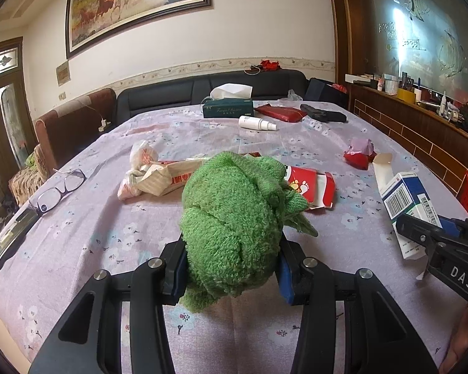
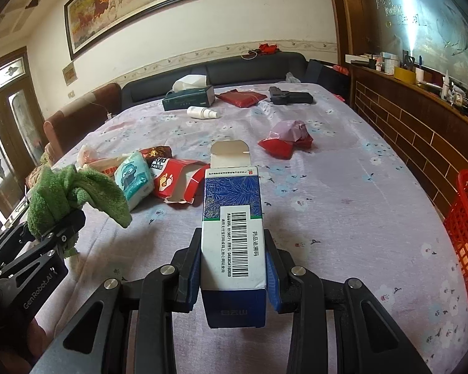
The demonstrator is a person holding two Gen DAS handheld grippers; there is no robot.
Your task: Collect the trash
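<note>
on the lilac flowered tablecloth [image 2: 343, 187], at the left side, the left gripper [image 1: 232, 268] is seen clamped on a bunched green towel [image 1: 231, 227]; its jaws are partly apart, and both pads are pressed into the cloth. the towel is lifted off the table, and it hides much of what lies behind it in the left wrist view. at the far left edge a pair of glasses [image 1: 62, 188] is laid beside a dark flat case [image 1: 11, 241].

behind the towel a heap of litter is found: a crumpled plastic bag [image 1: 142, 155], a beige paper wrapper [image 1: 168, 177], a tissue pack with a cartoon print [image 2: 133, 179] and a torn red carton with footprints [image 2: 179, 180].

to the right, the right gripper [image 2: 234, 275] is closed narrowly on a blue and white medicine box [image 2: 232, 233], which is gripped at its lower sides, with the barcode up and the far flap open. beyond it a crumpled red and pink wrapper [image 2: 285, 140] is lying alone.

at the far end of the table a green tissue box [image 2: 188, 99], a white spray bottle [image 2: 202, 112], a red pouch [image 2: 241, 97] and a black case [image 2: 291, 96] are placed. at the right edge a red plastic basket [image 2: 466, 230] is seen beside the table.
</note>
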